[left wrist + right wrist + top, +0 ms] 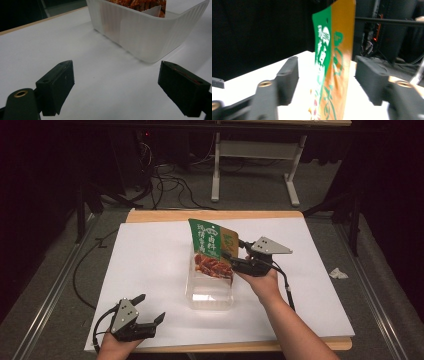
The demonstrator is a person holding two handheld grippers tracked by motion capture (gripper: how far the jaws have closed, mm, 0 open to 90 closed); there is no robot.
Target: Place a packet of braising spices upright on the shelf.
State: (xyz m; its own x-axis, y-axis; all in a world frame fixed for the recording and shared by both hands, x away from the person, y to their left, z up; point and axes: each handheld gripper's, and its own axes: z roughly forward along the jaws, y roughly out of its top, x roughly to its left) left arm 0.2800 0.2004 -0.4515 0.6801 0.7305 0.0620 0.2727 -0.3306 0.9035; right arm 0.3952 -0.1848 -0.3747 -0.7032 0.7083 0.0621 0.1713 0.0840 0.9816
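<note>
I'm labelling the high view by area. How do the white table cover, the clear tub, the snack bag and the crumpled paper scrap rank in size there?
1. White table cover
2. Clear tub and snack bag: look alike, so unranked
3. Paper scrap, smallest

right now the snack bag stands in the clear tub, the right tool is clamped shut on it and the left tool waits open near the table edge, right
Not quite: the right tool is open, not clamped. In the right gripper view its jaws stand apart on either side of the snack bag, clear of it. The bag does stand in the clear tub, and the left tool waits open near the table edge.
</note>
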